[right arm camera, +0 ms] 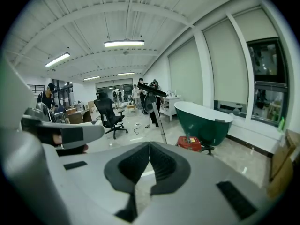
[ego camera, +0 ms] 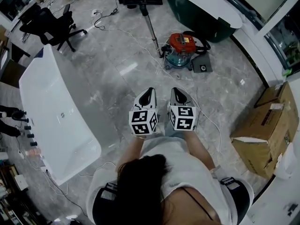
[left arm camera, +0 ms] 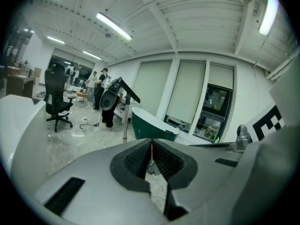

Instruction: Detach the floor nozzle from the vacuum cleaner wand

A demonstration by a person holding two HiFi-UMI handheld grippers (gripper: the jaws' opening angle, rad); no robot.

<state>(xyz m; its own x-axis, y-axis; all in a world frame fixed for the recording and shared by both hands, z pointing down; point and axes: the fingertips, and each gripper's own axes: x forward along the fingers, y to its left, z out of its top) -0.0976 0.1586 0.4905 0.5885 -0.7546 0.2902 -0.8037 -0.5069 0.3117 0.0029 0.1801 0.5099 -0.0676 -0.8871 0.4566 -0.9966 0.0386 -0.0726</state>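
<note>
Approach stage: left gripper [ego camera: 149,92] and right gripper [ego camera: 176,92] are side by side, jaws pressed together, empty. Floor nozzle [ego camera: 142,2] tops the propped wand [ego camera: 151,28], well ahead by the red vacuum cleaner [ego camera: 182,48]. Next move likely calls for closing in and spreading the jaws.

Grey marble floor [ego camera: 117,55], glossy. White bathtub [ego camera: 51,116] along floor's left edge; dark green bathtub [right arm camera: 206,121] at far right. Black office chair [ego camera: 49,25], far left corner. Cardboard boxes [ego camera: 267,130], right edge. White ribbed ceiling [right arm camera: 140,18], strip lights [right arm camera: 124,43]. Tall blinded windows [right arm camera: 186,74].
</note>
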